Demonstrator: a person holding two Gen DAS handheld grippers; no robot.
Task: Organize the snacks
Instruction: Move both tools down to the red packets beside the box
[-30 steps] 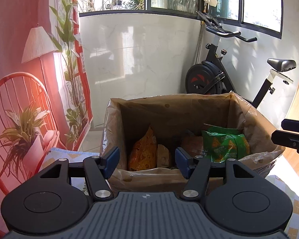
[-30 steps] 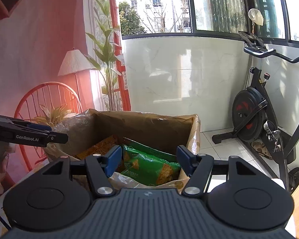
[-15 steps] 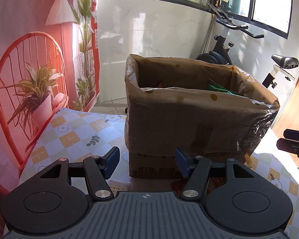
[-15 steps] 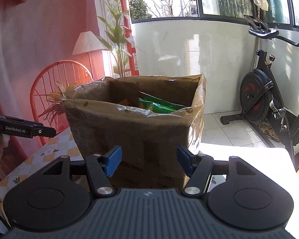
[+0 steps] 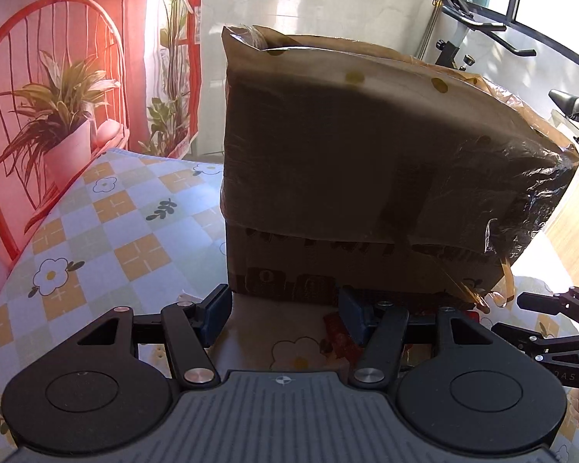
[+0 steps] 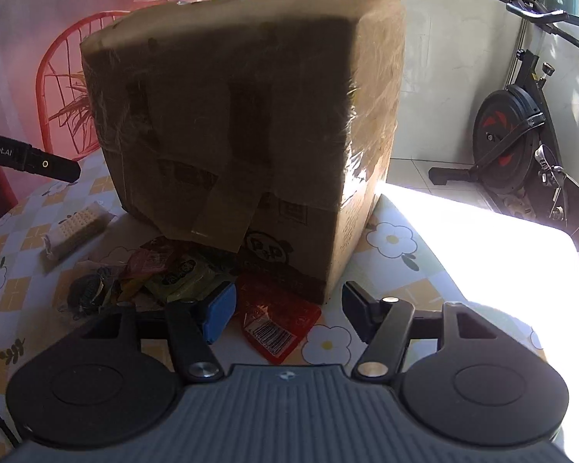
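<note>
A tall brown cardboard box wrapped in tape stands on the table; it also shows in the right wrist view. Its inside is hidden. My left gripper is open and empty, low in front of the box's base. My right gripper is open and empty, just above a red snack packet. Loose snacks lie at the box's foot: a green packet, a dark round cookie pack and a pale wafer pack. A red packet peeks between the left fingers.
The table has a checked floral cloth. An exercise bike stands on the floor at the right. A red backdrop with a chair and plant is at the left. The table's right side is in bright sunlight.
Both grippers have dropped from above the box rim down to table level in front of it. The snacks inside the box went out of sight; loose packets on the table came into view.
</note>
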